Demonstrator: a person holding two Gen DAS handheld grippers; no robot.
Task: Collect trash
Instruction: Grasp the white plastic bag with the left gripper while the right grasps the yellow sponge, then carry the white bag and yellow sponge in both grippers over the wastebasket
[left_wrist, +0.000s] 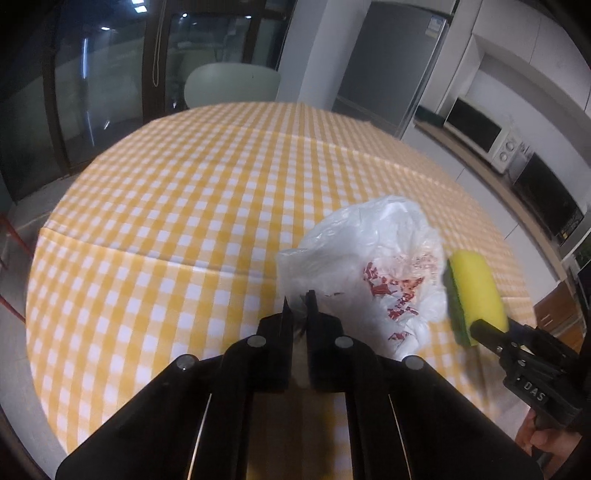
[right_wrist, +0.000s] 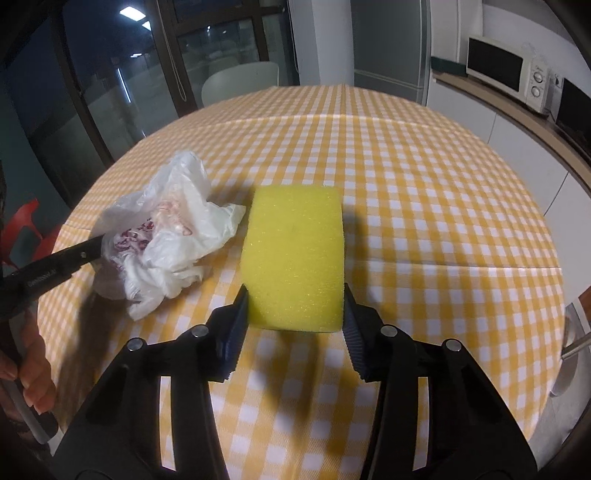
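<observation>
Trash lies on the yellow-checked tablecloth (left_wrist: 166, 206): a crumpled white plastic bag (left_wrist: 373, 266) with red print, and just beside it a yellow sponge (right_wrist: 293, 258). My left gripper (left_wrist: 300, 302) is pinched together on the bag's near edge. My right gripper (right_wrist: 295, 295) has its fingers against both sides of the sponge's near end.

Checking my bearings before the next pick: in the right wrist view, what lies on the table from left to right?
Left gripper pinching the bag's edge → crumpled plastic bag → yellow sponge, between the right gripper fingers → bare checked tablecloth.
</observation>
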